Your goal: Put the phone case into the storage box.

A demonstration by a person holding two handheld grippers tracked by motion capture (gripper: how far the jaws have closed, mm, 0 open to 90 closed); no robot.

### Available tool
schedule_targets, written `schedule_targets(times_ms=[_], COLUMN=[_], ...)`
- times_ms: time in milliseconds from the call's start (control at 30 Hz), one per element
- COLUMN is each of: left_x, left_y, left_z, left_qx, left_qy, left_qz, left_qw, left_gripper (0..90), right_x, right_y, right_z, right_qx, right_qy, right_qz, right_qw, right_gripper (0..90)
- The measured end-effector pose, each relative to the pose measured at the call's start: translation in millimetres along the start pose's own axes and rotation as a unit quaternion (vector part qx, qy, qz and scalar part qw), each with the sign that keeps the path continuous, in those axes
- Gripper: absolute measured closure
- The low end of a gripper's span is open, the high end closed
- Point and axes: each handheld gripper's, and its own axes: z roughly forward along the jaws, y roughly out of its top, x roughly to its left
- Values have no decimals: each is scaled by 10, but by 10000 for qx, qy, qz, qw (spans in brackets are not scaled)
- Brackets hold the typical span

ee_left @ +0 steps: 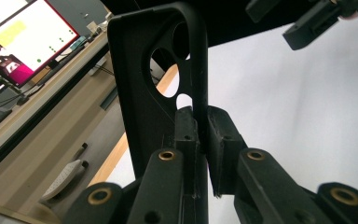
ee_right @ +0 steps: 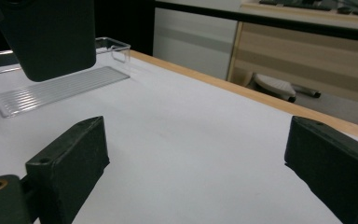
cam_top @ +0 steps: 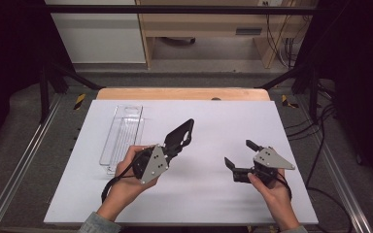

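A black phone case (cam_top: pixel 179 136) with round camera holes is lifted above the white table (cam_top: pixel 209 194), held by its edge. My left gripper (cam_top: pixel 167 149) is shut on it; in the left gripper view the case (ee_left: pixel 149 84) rises between the two pads (ee_left: pixel 220 135). My right gripper (cam_top: pixel 239 153) hovers over the right half of the table, jaws wide apart and nothing between them. In the right gripper view its pads (ee_right: pixel 70 158) frame bare table, and the case's rounded end (ee_right: pixel 51 37) hangs at the upper left.
A clear plastic tray (cam_top: pixel 121 136) with a ribbed floor lies on the table's left part, also seen as the tray (ee_right: pixel 56 86) behind the case. The table's wooden far edge (cam_top: pixel 182 93) borders a drop to the floor. Dark frame rails run along both sides.
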Motion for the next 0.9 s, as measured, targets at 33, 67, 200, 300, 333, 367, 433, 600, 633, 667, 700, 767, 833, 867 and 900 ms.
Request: schedule_targets(times_ms=[33, 67, 200, 300, 333, 367, 433, 600, 633, 667, 700, 767, 833, 867, 900], left_x=[4, 8, 34, 62, 71, 84, 108, 176, 191, 206, 221, 241, 262, 272, 281], left_y=[4, 9, 32, 46, 49, 54, 72, 124, 132, 139, 144, 144, 136, 132, 130], left_z=[3, 5, 9, 1, -3, -9, -35, -104, -120, -139, -156, -179, -197, -208, -220], left_qx=[-23, -52, -139, -193, -204, -221, -273, -407, -462, -489, -518, -521, -558, -572, -592], left_qy=[21, 45, 144, 246, 271, 315, 397, 568, 594, 637, 697, 762, 822, 857, 882], left_qz=[-39, -68, -164, -194, -214, -236, -304, -510, -575, -626, -677, -739, -841, -887, -926], left_qw=[10000, 10000, 9997, 9993, 9992, 9990, 9984, 9963, 9955, 9948, 9939, 9930, 9915, 9907, 9900], left_gripper=[832, 832, 832, 832, 832, 832, 833, 832, 832, 832, 832, 832, 832, 832, 832], right_x=[-4, -9, -21, -41, -34, -37, -43, -57, -59, -60, -61, -60, -49, -47, -45], right_y=[-17, -34, -112, -181, -204, -214, -234, -273, -283, -292, -298, -309, -313, -313, -313], right_z=[-17, -28, -37, -57, -64, -64, -67, -84, -88, -89, -88, -84, -81, -80, -80], right_qx=[-46, -102, -253, -553, -563, -545, -530, -450, -440, -421, -390, -368, -333, -339, -338], right_qy=[-27, -73, -238, -181, -240, -261, -309, -444, -461, -472, -472, -458, -469, -464, -468], right_qz=[11, 17, 8, 264, 182, 144, 229, 159, 172, 167, 185, 173, 136, 105, 101], right_qw=[10000, 9999, 9994, 9980, 9980, 9981, 9979, 9979, 9978, 9979, 9980, 9981, 9983, 9983, 9983], right_gripper=[63, 63, 57, 56, 56, 56, 57, 55, 55, 55, 54, 54, 54, 53, 53])
